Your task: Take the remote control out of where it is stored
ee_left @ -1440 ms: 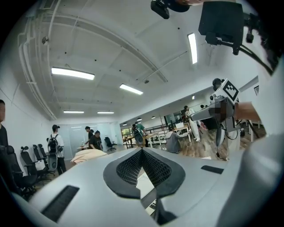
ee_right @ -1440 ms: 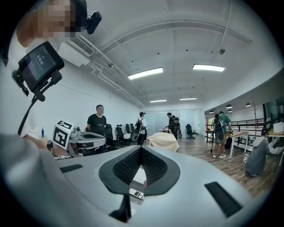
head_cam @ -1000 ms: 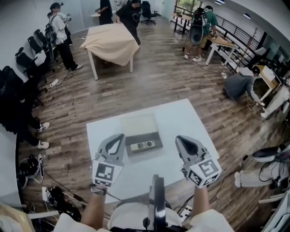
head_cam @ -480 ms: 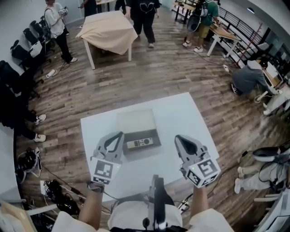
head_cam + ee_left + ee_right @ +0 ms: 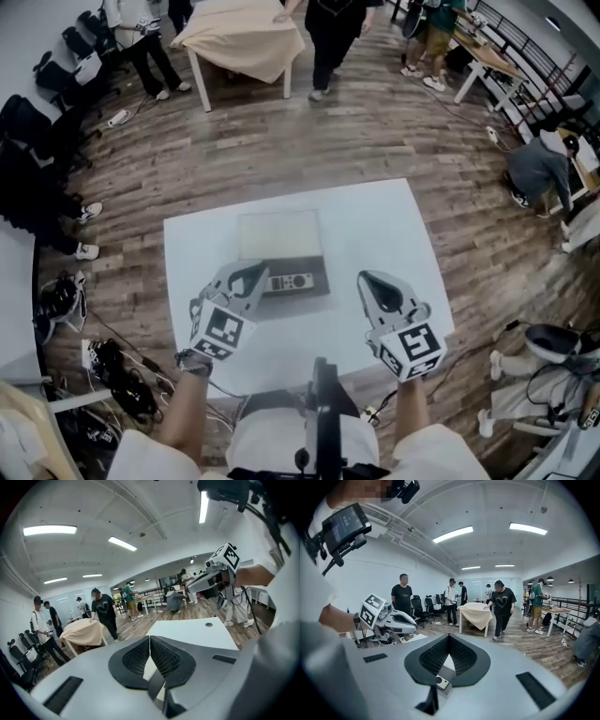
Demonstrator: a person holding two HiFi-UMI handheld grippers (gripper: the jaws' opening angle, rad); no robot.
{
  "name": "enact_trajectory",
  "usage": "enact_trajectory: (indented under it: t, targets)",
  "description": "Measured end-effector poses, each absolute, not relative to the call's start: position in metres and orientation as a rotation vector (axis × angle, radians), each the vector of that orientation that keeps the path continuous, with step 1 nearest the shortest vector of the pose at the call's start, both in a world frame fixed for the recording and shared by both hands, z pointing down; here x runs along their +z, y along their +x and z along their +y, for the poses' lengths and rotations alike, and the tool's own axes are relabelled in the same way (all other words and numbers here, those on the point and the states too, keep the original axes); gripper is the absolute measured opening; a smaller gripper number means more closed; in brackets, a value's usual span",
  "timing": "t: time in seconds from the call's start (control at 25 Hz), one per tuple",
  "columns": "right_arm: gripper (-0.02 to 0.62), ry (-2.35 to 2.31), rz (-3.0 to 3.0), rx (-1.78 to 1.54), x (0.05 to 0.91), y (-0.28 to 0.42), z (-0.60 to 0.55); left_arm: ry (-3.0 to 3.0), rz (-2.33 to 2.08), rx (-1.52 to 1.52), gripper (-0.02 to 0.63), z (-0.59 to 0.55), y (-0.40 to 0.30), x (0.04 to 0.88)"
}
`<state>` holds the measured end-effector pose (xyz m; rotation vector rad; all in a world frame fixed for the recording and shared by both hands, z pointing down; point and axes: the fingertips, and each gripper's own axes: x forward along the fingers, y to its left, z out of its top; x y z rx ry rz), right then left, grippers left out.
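A dark remote control (image 5: 289,280) lies in a shallow grey box (image 5: 320,284) in the middle of the white table (image 5: 375,225). The box's pale lid (image 5: 279,234) lies open behind it. My left gripper (image 5: 255,275) is shut and empty, angled inward, with its tip at the box's left edge beside the remote. My right gripper (image 5: 368,279) hovers right of the box, also shut with nothing in it. In the left gripper view the shut jaws (image 5: 150,641) point over the table (image 5: 187,632). In the right gripper view the shut jaws (image 5: 449,639) face the room, and the left gripper (image 5: 389,618) shows at the left.
Beyond the table is wooden floor. A table draped in beige cloth (image 5: 239,23) stands far off, with a person in black (image 5: 333,28) next to it. Chairs and people line the left wall. Cables and gear (image 5: 112,375) lie on the floor left of my table.
My left gripper has swung inward and forward, so its tip now reaches the box's left edge. The right gripper has barely moved. The head view has shifted closer over the table.
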<state>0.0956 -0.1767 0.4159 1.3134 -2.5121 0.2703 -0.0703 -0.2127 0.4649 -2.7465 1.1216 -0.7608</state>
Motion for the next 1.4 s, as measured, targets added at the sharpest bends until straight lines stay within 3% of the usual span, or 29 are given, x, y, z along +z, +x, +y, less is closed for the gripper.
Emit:
enact_trajectory:
  t: [0.56,1.4]
  targets:
    - [-0.002,1.187,-2.472,0.372,0.481,0.106,-0.206,-2.836,0.888,-1.125,0.002,-0.219,-0.034,0.554]
    - [-0.002,1.244,-2.395,0.509,0.529,0.131,-0.212,-2.883,0.481,-1.585,0.080,-0.216,-0.018,0.665]
